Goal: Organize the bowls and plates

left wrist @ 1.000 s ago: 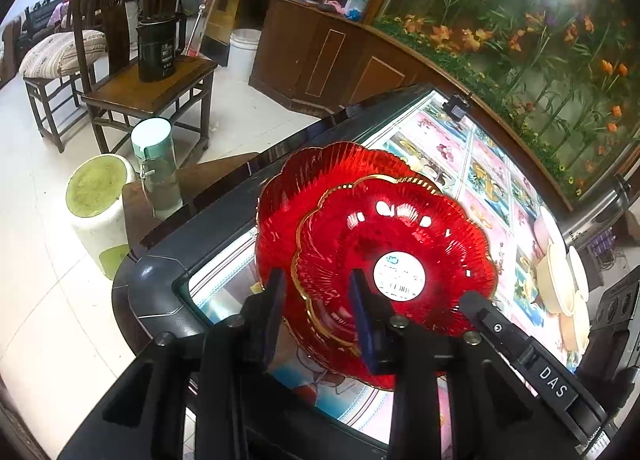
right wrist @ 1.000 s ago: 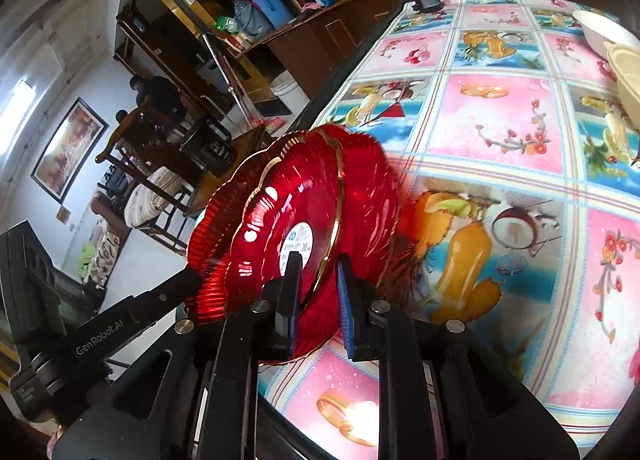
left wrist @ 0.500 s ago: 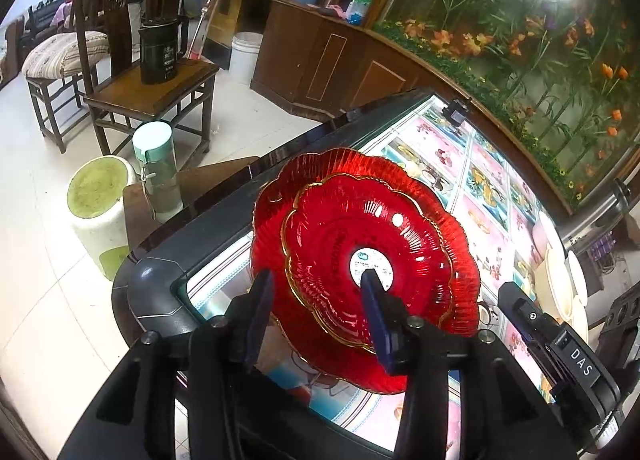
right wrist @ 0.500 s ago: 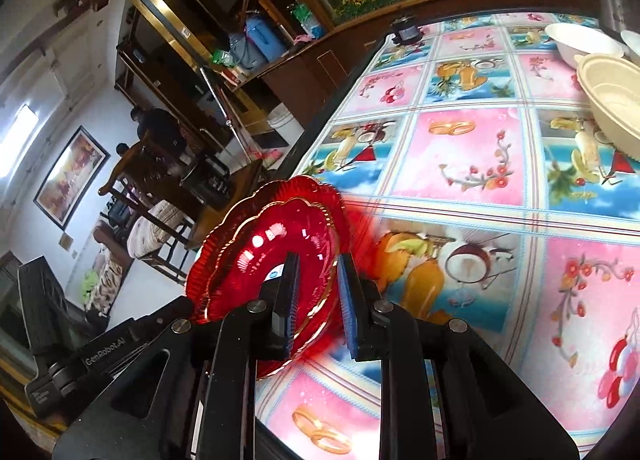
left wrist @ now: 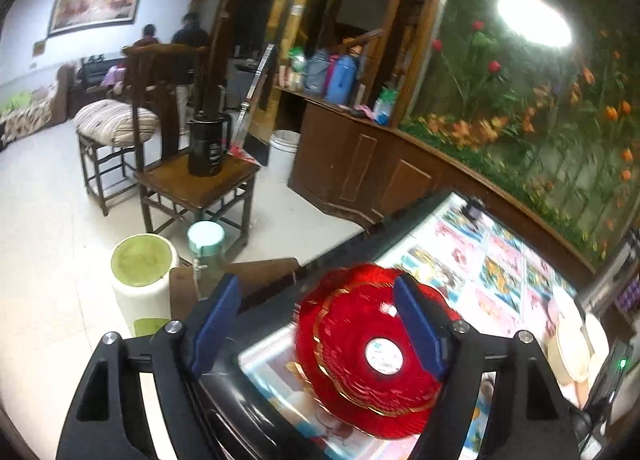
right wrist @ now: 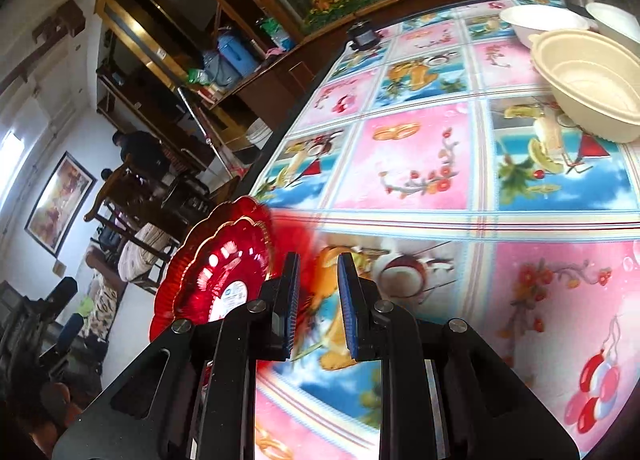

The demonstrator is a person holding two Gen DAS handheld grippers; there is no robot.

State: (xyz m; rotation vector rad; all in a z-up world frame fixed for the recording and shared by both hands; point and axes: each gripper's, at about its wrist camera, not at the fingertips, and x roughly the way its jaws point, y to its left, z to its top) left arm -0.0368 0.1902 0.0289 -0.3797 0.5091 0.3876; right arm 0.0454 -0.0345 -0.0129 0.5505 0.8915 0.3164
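Left gripper (left wrist: 316, 324): jaws just opened wide, released, nothing between the pads. Right gripper (right wrist: 318, 302): jaws narrow, nothing visibly gripped. Stack of two red scalloped gold-rimmed glass plates (left wrist: 372, 356): on the patterned-cloth surface (right wrist: 420, 163), at its near corner, 8 o'clock of right gripper. Cream plastic bowls (right wrist: 592, 83): far end, 2 o'clock.

Wooden chair (left wrist: 192, 183) has a black pitcher (left wrist: 206, 147) sitting on its seat. Just in front on the floor are a green-topped white stool (left wrist: 142, 280) and a teal-lidded bottle (left wrist: 206, 244), plus a white bucket (left wrist: 284, 153) by the wooden counter (left wrist: 360, 167).
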